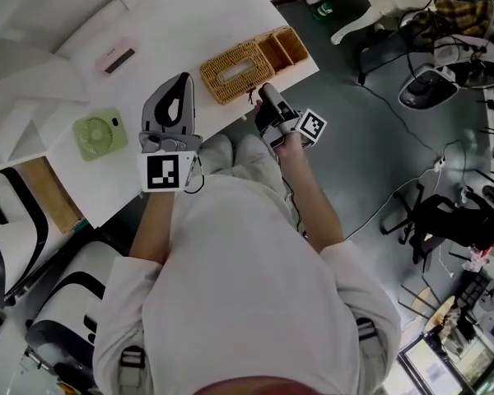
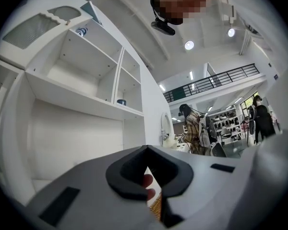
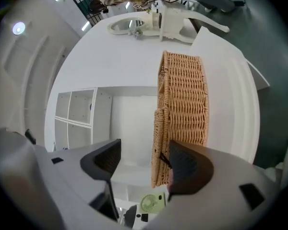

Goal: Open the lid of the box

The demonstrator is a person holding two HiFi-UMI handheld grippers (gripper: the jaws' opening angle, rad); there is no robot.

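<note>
On the white worktop (image 1: 189, 23), our right tongs (image 3: 143, 159) stand spread at the lid (image 3: 159, 143) of the tan wicker box (image 3: 182, 95), while our left tongs (image 2: 146, 176) are pressed together. A shallow bite could slip.

Bright even indoor light, ceiling lamps (image 2: 189, 45) glaring, soft shadows, fisheye bending and dark corners in gripper views

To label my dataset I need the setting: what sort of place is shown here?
Probably a lab or workshop in a tall hall: loose cables on the grey floor, an office chair, and a mezzanine railing above.
</note>
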